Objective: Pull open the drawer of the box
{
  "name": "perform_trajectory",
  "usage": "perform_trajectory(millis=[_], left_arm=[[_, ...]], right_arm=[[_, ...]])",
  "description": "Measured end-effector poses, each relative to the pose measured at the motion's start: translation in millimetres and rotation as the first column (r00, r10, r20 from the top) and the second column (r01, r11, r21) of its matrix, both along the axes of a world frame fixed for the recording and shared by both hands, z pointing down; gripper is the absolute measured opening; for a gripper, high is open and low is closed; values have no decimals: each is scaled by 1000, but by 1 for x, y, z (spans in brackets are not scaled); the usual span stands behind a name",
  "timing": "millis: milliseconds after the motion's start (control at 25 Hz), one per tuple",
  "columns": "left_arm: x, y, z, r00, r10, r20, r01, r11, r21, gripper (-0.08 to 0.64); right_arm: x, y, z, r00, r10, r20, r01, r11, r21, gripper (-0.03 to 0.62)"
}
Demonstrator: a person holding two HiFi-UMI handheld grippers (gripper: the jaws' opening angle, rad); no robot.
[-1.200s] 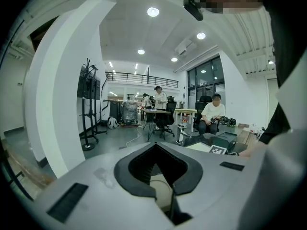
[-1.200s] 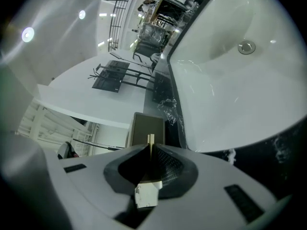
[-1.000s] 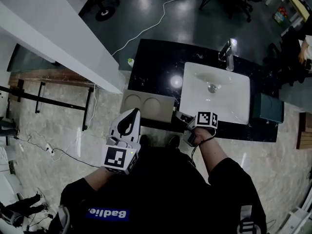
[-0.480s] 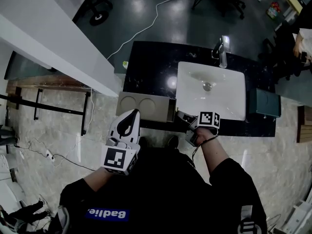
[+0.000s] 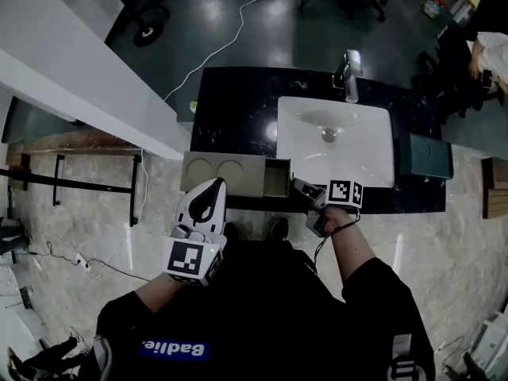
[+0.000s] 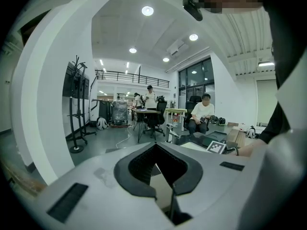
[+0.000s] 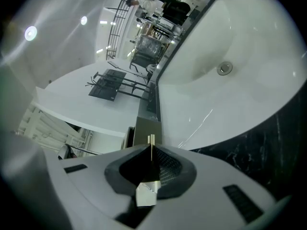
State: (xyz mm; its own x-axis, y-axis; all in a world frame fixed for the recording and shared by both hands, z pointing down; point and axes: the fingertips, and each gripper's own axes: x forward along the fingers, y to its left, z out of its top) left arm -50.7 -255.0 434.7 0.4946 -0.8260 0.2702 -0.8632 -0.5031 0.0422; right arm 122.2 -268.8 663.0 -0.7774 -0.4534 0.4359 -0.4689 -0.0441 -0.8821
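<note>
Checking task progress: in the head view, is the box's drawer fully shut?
No, the drawer sticks out of the right end of the box, toward the right hand-held gripper.

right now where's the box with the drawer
In the head view, the box sits at the front left corner of the black counter, just left of the white sink; its drawer faces the right tool, which grips it.

Drawer (image 5: 276, 178) interior too dark (contents unclear).
</note>
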Motion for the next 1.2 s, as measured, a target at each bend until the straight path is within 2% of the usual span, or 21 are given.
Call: perform_trajectory(millis=[200, 640, 960, 1080, 1200], left_arm=[[10, 2, 3, 1000, 27, -13, -27, 1000, 7, -14], [19, 10, -1, 1000, 7, -9, -7, 1000, 2, -15], [30, 20, 0, 1000, -4, 5, 4, 1000, -2, -15], [37, 24, 4, 1000, -10, 10, 10, 1000, -12, -14], [41, 28, 7, 1000, -15, 12, 16, 1000, -17, -14]], right_arm=[[16, 2, 1, 999, 33, -6, -33, 999, 1, 26], [33, 5, 0, 997, 70, -17, -70, 998, 10, 26], [32, 10, -8, 998, 8, -70, -2, 996, 89, 28], [44, 13, -11, 995, 36, -89, -26, 994, 105, 28], [63, 15, -16, 985, 67, -160, -43, 988, 151, 28]])
